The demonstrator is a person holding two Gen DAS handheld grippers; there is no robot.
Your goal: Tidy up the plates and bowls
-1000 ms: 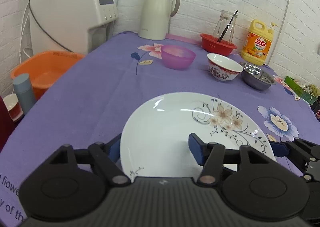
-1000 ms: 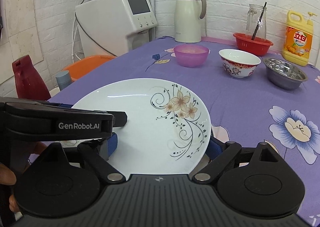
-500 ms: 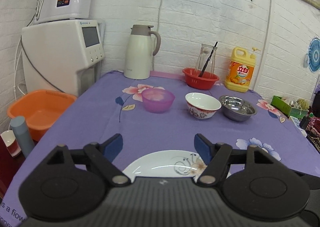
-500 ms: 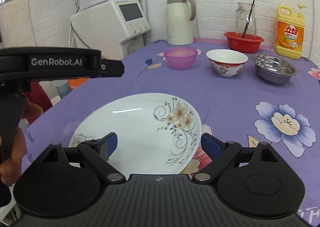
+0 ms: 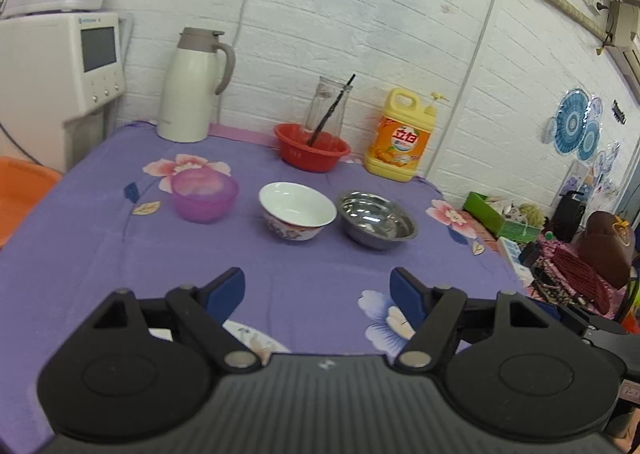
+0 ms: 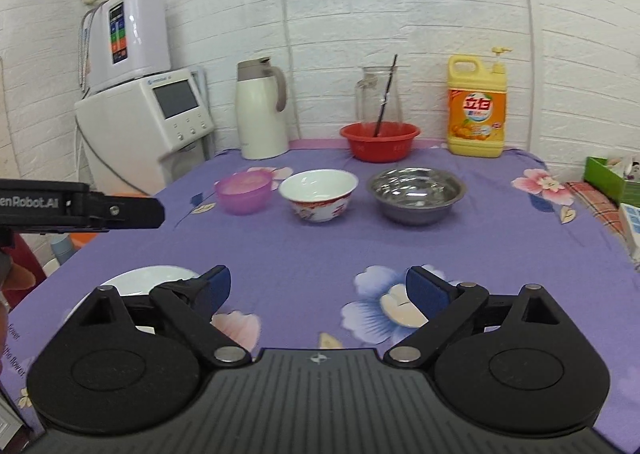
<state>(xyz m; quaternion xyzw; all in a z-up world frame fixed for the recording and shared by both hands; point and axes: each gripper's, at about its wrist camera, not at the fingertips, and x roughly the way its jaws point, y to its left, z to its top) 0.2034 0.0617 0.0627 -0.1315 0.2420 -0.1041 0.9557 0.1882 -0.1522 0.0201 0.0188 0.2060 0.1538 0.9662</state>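
Both grippers were spread wide as I watched, nothing between their blue pads: my left gripper hung over the purple floral tablecloth, my right gripper likewise, each gripping nothing. I saw the white plate flat on the cloth at the near edge, mostly hidden behind the right gripper's left finger. Across the table stood three bowls in a row: the pink plastic bowl, the patterned china bowl just beside it, and the steel bowl. Behind them sat a red basin, a thermos jug and a detergent bottle
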